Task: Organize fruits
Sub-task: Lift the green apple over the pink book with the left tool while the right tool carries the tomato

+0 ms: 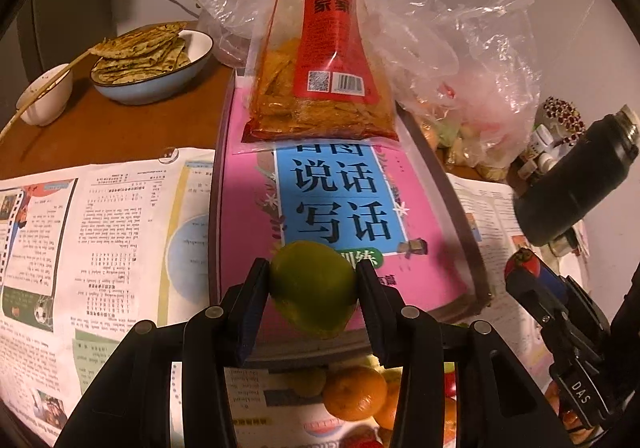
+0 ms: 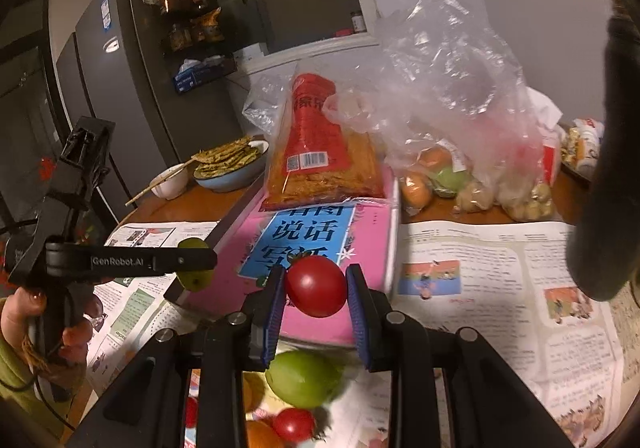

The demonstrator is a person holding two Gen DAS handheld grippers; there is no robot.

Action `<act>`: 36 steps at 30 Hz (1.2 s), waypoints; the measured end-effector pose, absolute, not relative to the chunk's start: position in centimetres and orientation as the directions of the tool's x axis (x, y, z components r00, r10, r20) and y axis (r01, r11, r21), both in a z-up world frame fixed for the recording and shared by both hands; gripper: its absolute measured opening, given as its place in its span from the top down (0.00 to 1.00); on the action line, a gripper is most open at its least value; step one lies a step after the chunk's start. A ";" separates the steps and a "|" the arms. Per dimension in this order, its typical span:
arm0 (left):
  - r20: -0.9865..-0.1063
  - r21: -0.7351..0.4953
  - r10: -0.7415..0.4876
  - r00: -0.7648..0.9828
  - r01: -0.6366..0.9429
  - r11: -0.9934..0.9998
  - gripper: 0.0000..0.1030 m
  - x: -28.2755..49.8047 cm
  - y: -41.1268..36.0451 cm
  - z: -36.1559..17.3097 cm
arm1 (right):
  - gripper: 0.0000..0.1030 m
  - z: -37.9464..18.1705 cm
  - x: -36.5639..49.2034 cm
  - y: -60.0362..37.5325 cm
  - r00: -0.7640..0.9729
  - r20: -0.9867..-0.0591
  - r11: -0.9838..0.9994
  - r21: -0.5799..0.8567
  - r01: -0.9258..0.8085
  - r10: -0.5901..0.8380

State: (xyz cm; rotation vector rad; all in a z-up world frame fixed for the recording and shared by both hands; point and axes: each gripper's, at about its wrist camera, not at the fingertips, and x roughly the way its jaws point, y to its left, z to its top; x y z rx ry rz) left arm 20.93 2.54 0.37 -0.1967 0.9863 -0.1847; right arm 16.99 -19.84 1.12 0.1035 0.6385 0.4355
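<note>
While L gripper (image 1: 313,288) pinches a green fruit (image 1: 312,288) & R gripper (image 2: 316,286) a tomato (image 2: 316,286), loose fruit pile (image 1: 352,392) at 6 o'clock looks unsorted.

A home kitchen or dining corner: a tall dark-grey refrigerator (image 2: 116,96) stands behind the brown wooden table (image 1: 120,128), where a blue-rimmed bowl of flatbreads (image 1: 154,62) sits; right of it, probably groceries in clear plastic bags (image 2: 460,120).
</note>
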 end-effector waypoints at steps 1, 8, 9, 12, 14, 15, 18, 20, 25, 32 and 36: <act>-0.808 -0.246 -0.240 0.538 0.063 0.967 0.56 21.1 2.5 0.2 | 0.70 0.8 17.4 -19.5 0.709 -0.565 0.905 0.224 -0.362 0.423; -0.828 -0.219 -0.217 0.517 0.059 0.974 0.56 22.1 2.3 -1.4 | 0.70 -0.9 18.6 -18.5 0.674 -0.613 0.908 0.216 -0.359 0.413; -0.832 -0.215 -0.215 0.512 0.060 0.975 0.56 22.2 2.2 -1.7 | 0.70 -1.1 18.7 -18.5 0.672 -0.616 0.908 0.216 -0.359 0.412; -0.840 -0.202 -0.208 0.501 0.068 0.977 0.56 22.5 1.9 -2.3 | 0.70 -1.4 18.9 -18.6 0.668 -0.625 0.911 0.209 -0.355 0.404; -0.842 -0.195 -0.204 0.499 0.071 0.978 0.56 22.6 1.8 -2.5 | 0.70 -1.7 19.0 -18.6 0.667 -0.634 0.916 0.196 -0.351 0.391; -0.841 -0.195 -0.205 0.500 0.073 0.978 0.56 22.6 1.8 -2.6 | 0.70 -1.9 19.0 -18.5 0.666 -0.640 0.918 0.187 -0.349 0.383; -0.839 -0.192 -0.204 0.504 0.077 0.978 0.56 22.6 1.7 -2.6 | 0.70 -2.3 19.3 -18.4 0.660 -0.652 0.921 0.177 -0.346 0.373; -0.838 -0.184 -0.199 0.508 0.081 0.980 0.56 22.5 1.6 -2.6 | 0.70 -2.5 19.3 -18.2 0.661 -0.659 0.924 0.157 -0.348 0.360; -0.837 -0.186 -0.202 0.508 0.082 0.979 0.56 22.5 1.7 -2.6 | 0.70 -3.1 19.4 -18.2 0.653 -0.674 0.928 0.143 -0.344 0.345; -0.841 -0.176 -0.199 0.503 0.093 0.980 0.56 22.0 1.7 -2.5 | 0.70 -3.5 19.2 -18.5 0.650 -0.678 0.928 0.136 -0.347 0.342; -0.843 -0.173 -0.201 0.500 0.101 0.980 0.56 21.8 1.8 -2.4 | 0.70 -3.5 19.3 -18.1 0.643 -0.690 0.927 0.115 -0.356 0.333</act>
